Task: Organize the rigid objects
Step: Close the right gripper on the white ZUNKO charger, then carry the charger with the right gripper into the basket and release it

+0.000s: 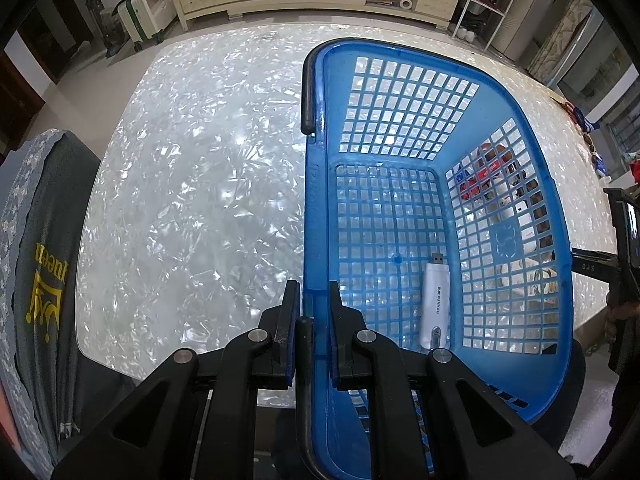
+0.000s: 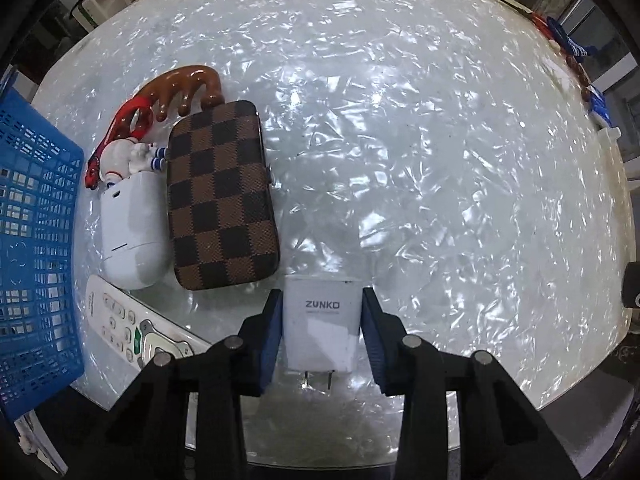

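A blue plastic basket (image 1: 516,152) stands on the shiny table; a white USB dongle (image 1: 434,304) lies on its floor. My left gripper (image 1: 314,300) is shut on the basket's left rim. In the right wrist view my right gripper (image 2: 320,312) has its pads close on both sides of a white ZUNKO charger (image 2: 320,328) that rests on the table; I cannot tell if the pads touch it. The basket (image 2: 36,248) is at the left there.
Left of the charger lie a brown checkered case (image 2: 222,200), a white earbud case (image 2: 130,228), a small figurine (image 2: 124,158), a brown comb (image 2: 184,88) and a white remote (image 2: 136,332). Small items line the table's far right edge (image 2: 576,56).
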Motion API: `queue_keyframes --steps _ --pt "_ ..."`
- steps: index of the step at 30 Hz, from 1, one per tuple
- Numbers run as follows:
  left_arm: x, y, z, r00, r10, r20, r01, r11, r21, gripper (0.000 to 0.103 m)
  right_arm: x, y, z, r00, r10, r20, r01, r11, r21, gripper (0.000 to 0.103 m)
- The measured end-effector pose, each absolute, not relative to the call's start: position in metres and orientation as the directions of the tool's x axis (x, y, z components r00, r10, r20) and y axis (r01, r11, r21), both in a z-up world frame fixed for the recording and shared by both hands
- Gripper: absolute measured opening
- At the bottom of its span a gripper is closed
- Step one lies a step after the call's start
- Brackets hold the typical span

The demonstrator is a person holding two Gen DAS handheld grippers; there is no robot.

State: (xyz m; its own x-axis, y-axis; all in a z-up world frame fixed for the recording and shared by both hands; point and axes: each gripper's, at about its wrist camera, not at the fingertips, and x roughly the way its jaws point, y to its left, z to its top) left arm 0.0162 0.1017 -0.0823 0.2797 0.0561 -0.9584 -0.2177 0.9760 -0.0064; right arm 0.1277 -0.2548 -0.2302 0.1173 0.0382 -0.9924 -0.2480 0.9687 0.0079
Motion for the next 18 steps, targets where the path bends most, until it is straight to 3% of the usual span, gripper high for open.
queue_keyframes --steps 8,18 --pt "0.014 0.103 -0.087 0.275 0.054 -0.960 -0.218 0.976 -0.008 0.014 0.124 -0.267 -0.218 0.147 0.075 -0.986 -0.231 0.972 0.040 0.035" --pt "0.013 0.101 -0.088 0.270 0.060 -0.961 -0.216 0.976 0.001 0.014 0.118 -0.257 -0.152 0.240 0.122 -0.963 -0.283 0.958 0.051 0.035"
